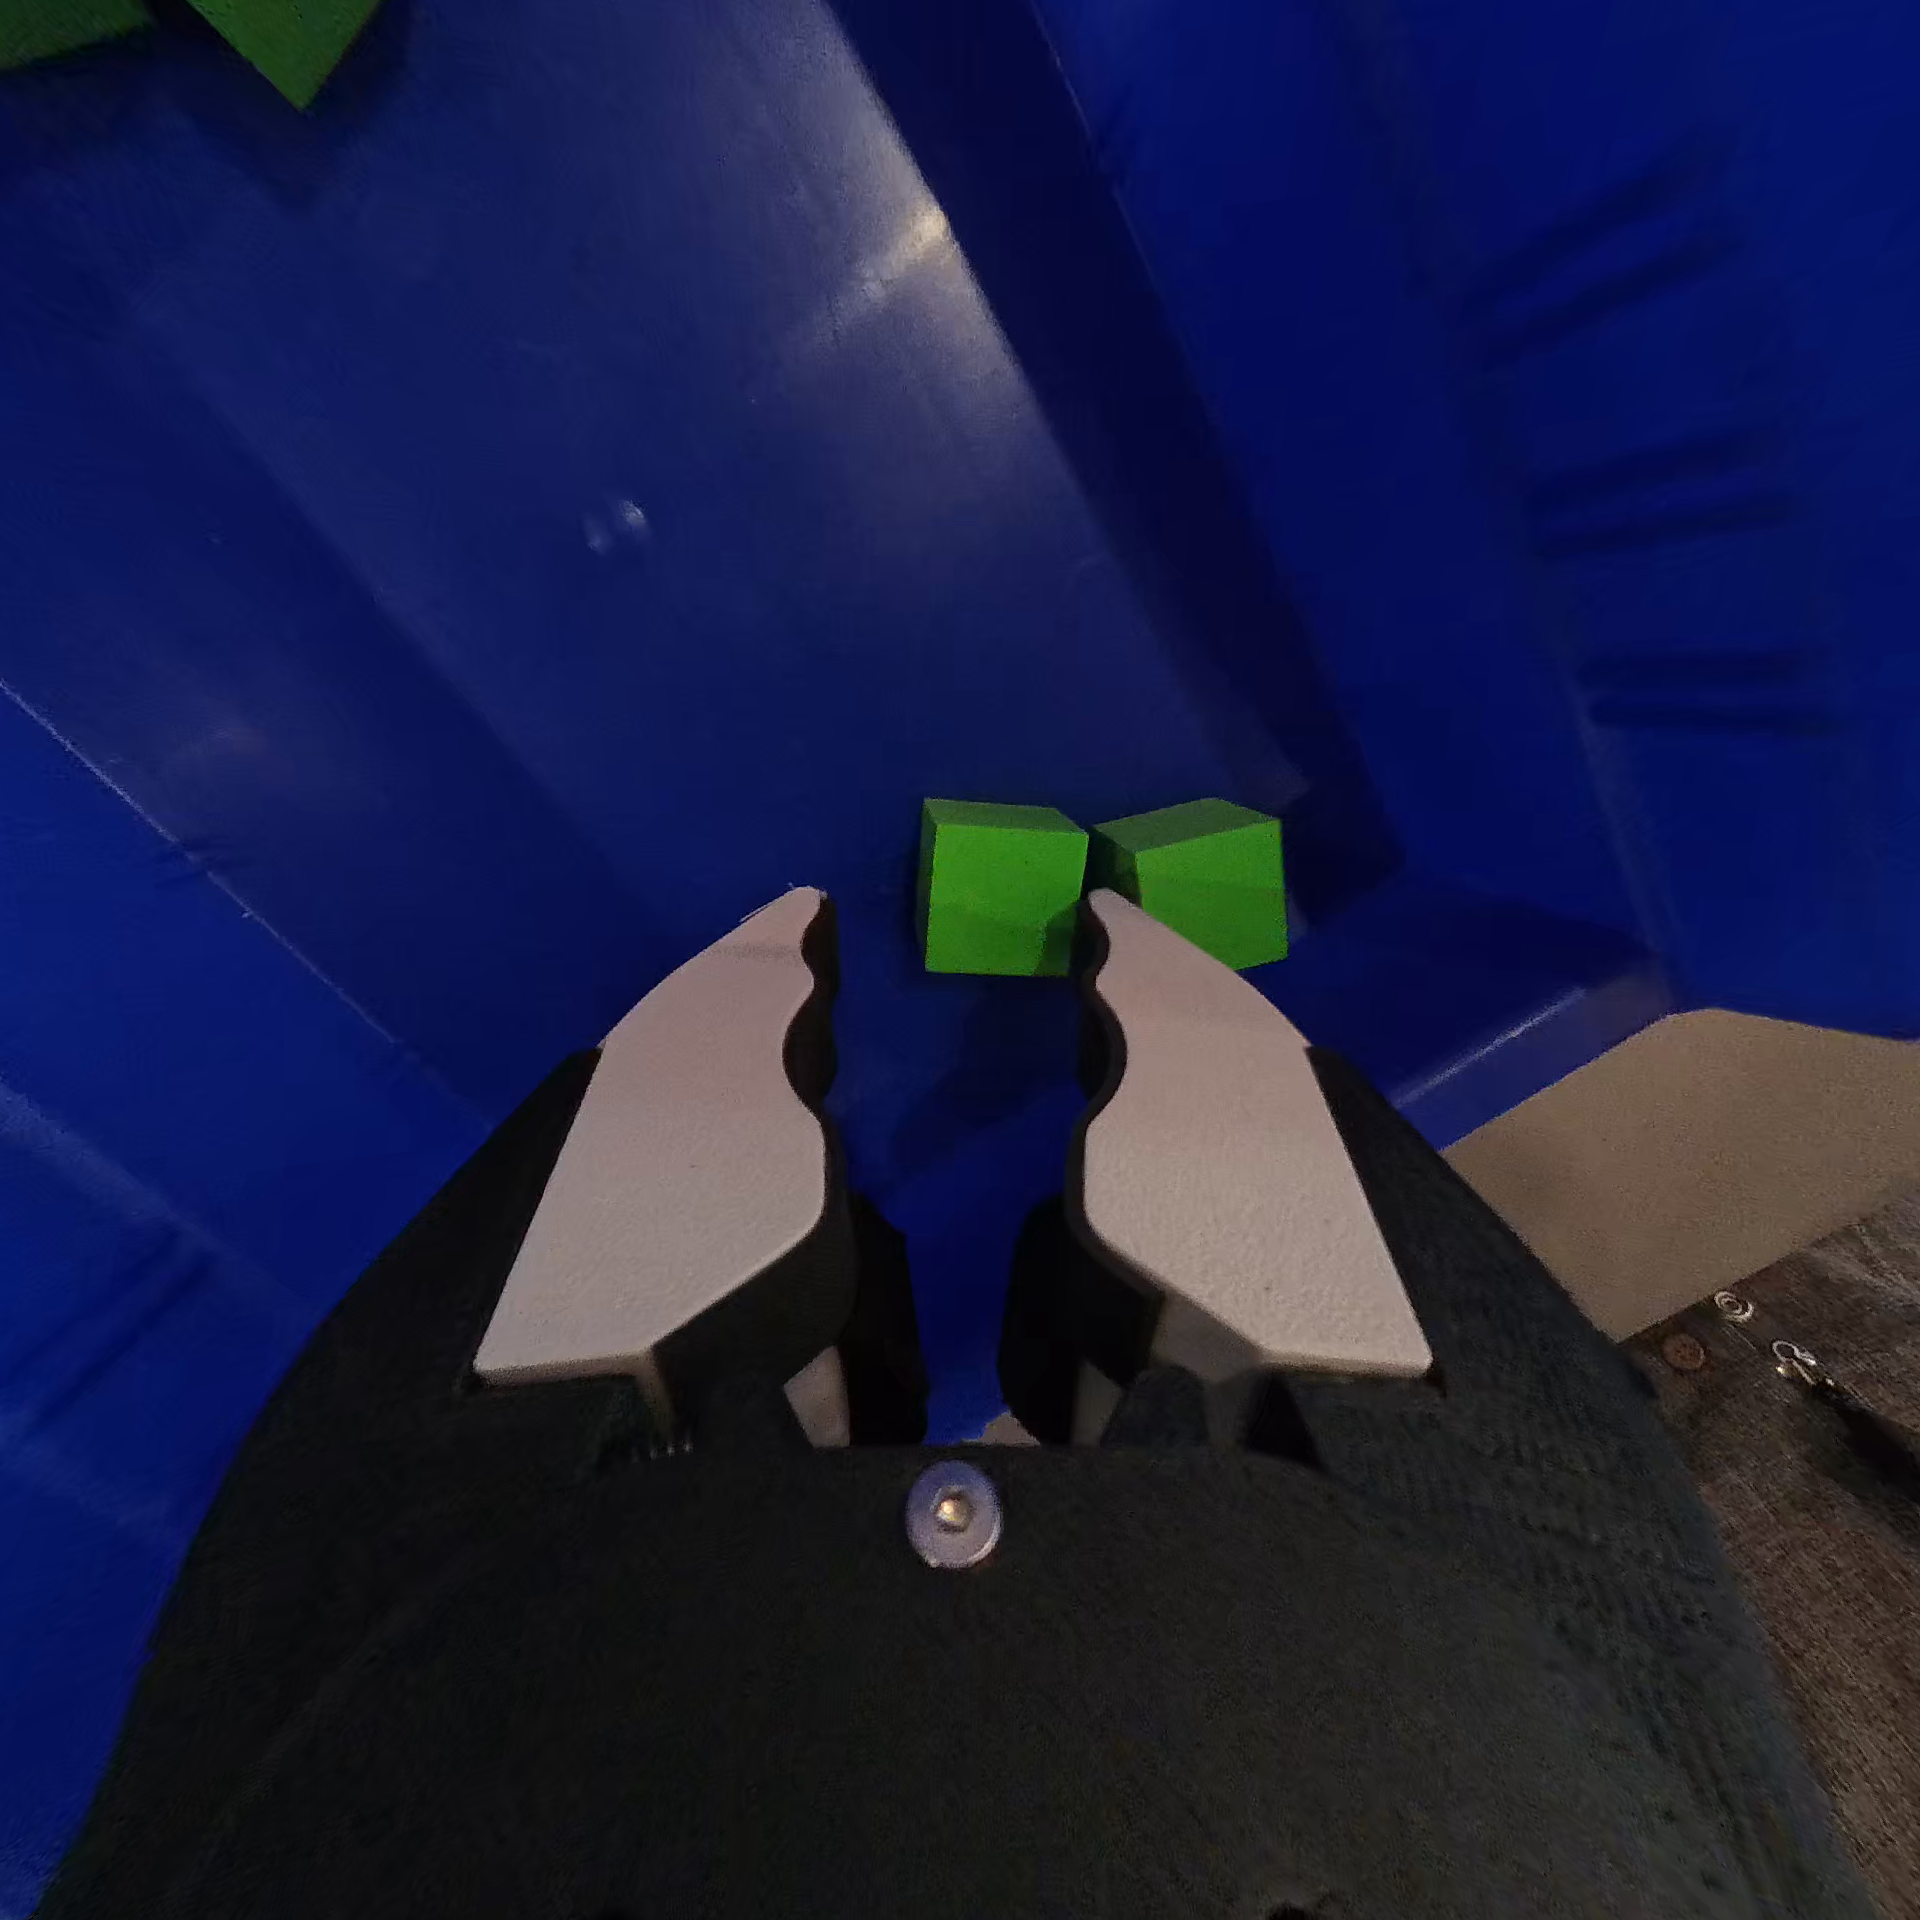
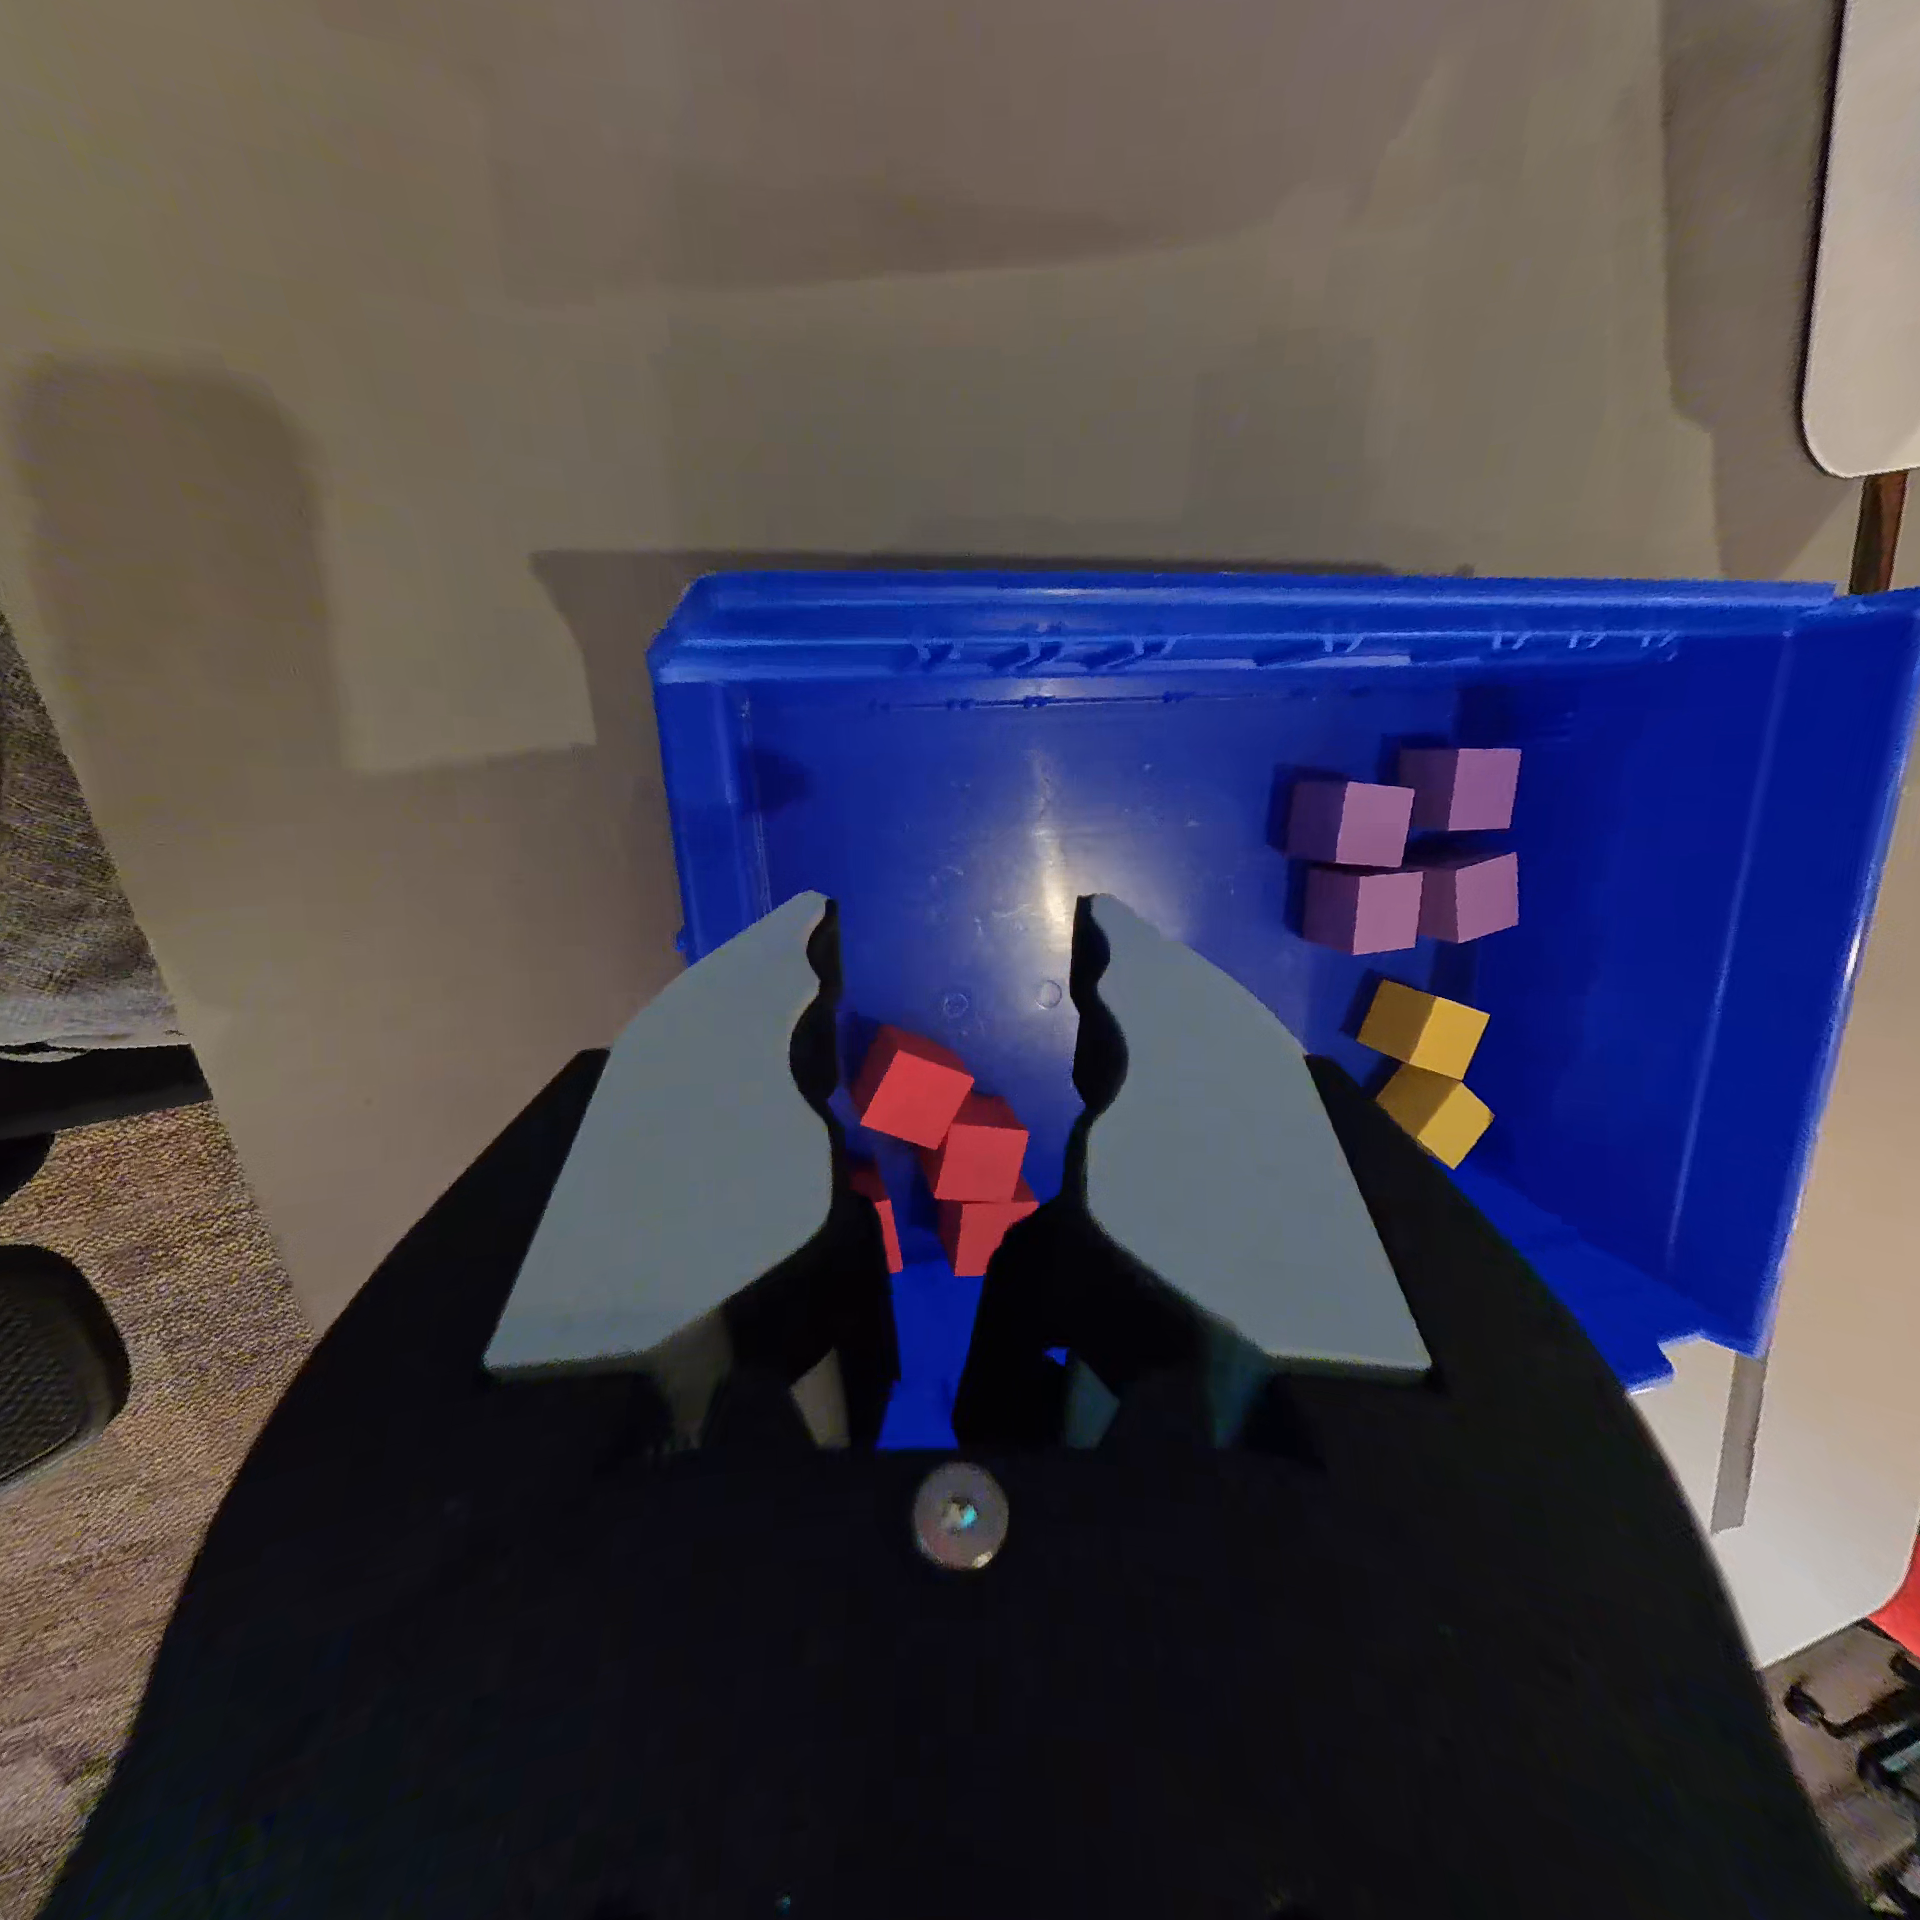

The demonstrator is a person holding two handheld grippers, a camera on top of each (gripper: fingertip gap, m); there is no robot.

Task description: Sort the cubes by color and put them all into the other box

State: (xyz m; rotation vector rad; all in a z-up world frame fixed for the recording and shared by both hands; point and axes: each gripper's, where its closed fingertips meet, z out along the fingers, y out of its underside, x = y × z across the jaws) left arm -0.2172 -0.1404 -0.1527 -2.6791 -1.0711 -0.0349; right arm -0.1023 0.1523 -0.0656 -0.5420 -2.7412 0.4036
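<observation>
**Both claws released over blue bins of coloured cubes**

The left gripper [image 1: 956, 904] has its pale grey fingers spread, with nothing between them. It reaches inside a deep blue plastic bin [image 1: 623, 468]. Just past the fingertips lie two bright green foam cubes [image 1: 997, 894], side by side and touching, near the bin's corner; the right fingertip overlaps the seam between them in the picture, but I cannot tell whether it touches either. More green cubes [image 1: 281, 42] are cut off by the top left edge of the frame. Beyond the bin's rim, at lower right, are a pale tabletop [image 1: 1662, 1143] and grey carpet [image 1: 1818, 1455].

The right gripper [image 2: 956, 914] is also parted and empty, and hovers above a shallow blue plastic tray [image 2: 1039, 644] on the same pale surface. Only this view shows the other colours: a cluster of red cubes [image 2: 914, 1091] seen through the gap between the fingers, four purple cubes [image 2: 1392, 842] grouped toward the far right, and two yellow cubes [image 2: 1423, 1070] near the right finger. The black gripper body hides the tray's near edge. A white chair back [image 2: 1870, 260] stands at upper right.
</observation>
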